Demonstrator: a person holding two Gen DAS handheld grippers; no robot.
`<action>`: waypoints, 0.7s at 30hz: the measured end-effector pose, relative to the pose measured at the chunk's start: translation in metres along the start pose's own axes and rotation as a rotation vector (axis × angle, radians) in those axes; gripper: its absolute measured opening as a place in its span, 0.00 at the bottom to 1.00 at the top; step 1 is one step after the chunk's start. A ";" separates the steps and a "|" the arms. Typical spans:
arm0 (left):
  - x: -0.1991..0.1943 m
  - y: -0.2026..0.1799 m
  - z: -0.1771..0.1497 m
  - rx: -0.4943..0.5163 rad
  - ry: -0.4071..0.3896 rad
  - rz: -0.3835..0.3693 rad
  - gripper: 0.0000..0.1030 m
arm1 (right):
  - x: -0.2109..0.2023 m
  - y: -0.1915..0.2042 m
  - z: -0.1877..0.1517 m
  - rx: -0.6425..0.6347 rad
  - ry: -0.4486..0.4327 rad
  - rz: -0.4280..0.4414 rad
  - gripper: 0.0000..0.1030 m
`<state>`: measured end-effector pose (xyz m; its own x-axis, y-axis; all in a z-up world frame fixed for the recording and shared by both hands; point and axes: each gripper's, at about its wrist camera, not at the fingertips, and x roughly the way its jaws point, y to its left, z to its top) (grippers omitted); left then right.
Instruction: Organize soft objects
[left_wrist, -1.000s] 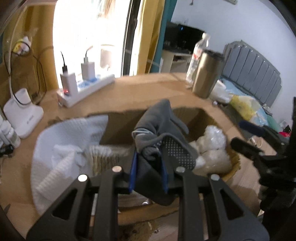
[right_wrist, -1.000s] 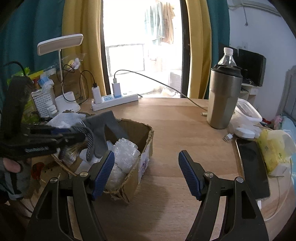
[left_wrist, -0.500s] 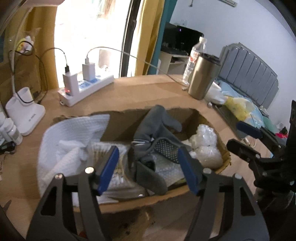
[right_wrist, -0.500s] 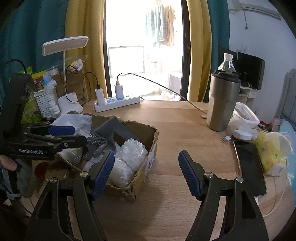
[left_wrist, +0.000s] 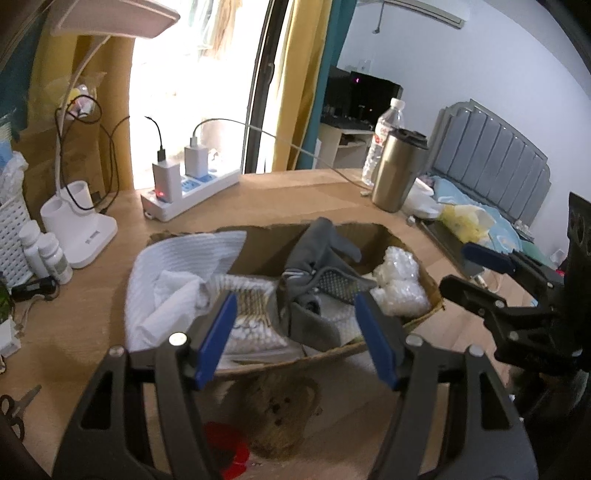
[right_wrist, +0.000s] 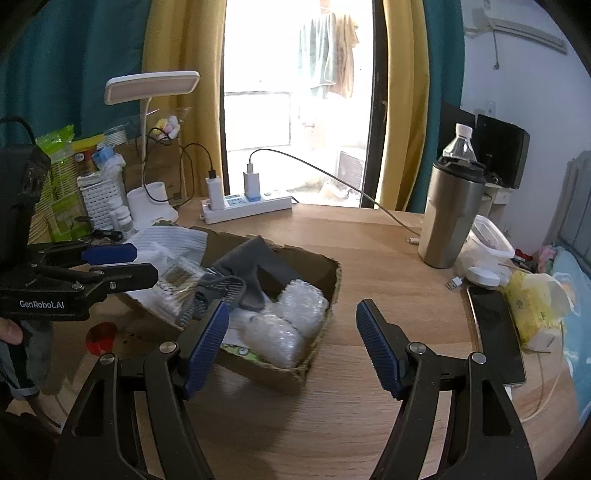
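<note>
A shallow cardboard box (left_wrist: 424, 317) (right_wrist: 325, 295) on the wooden desk holds a grey glove (left_wrist: 321, 258) (right_wrist: 255, 273), a white towel (left_wrist: 177, 273) (right_wrist: 173, 243), bubble wrap (left_wrist: 395, 284) (right_wrist: 291, 317) and a bag of cotton swabs (left_wrist: 255, 314). My left gripper (left_wrist: 295, 336) is open and empty, just in front of the box's near edge; it shows at the left of the right wrist view (right_wrist: 118, 262). My right gripper (right_wrist: 291, 343) is open and empty, right of the box; it shows in the left wrist view (left_wrist: 469, 269).
A power strip with chargers (left_wrist: 188, 184) (right_wrist: 243, 203), a lamp base (left_wrist: 81, 229) and small bottles (left_wrist: 48, 254) stand behind the box. A steel tumbler (right_wrist: 450, 214), water bottle (right_wrist: 458, 144), white container (right_wrist: 487, 240), phone (right_wrist: 495, 332) and yellow tissue pack (right_wrist: 535, 306) sit right. A red disc (left_wrist: 221, 450) lies near the front.
My left gripper opened and let go of the grey glove, which now lies in the box, then drew back toward the box's near edge. My right gripper stayed open.
</note>
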<state>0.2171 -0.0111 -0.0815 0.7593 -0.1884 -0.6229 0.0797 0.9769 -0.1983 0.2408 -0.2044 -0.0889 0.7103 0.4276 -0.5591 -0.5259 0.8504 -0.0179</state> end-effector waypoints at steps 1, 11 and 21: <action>-0.003 0.001 -0.001 0.005 -0.007 0.000 0.67 | -0.001 0.003 0.001 -0.004 0.001 0.000 0.73; -0.028 0.018 -0.011 -0.012 -0.052 0.013 0.78 | -0.003 0.032 0.005 -0.046 0.010 0.012 0.73; -0.047 0.048 -0.029 -0.064 -0.070 0.040 0.79 | 0.002 0.057 0.006 -0.076 0.025 0.030 0.73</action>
<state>0.1662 0.0415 -0.0840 0.8042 -0.1402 -0.5776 0.0091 0.9746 -0.2239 0.2152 -0.1528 -0.0857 0.6824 0.4442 -0.5805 -0.5814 0.8112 -0.0627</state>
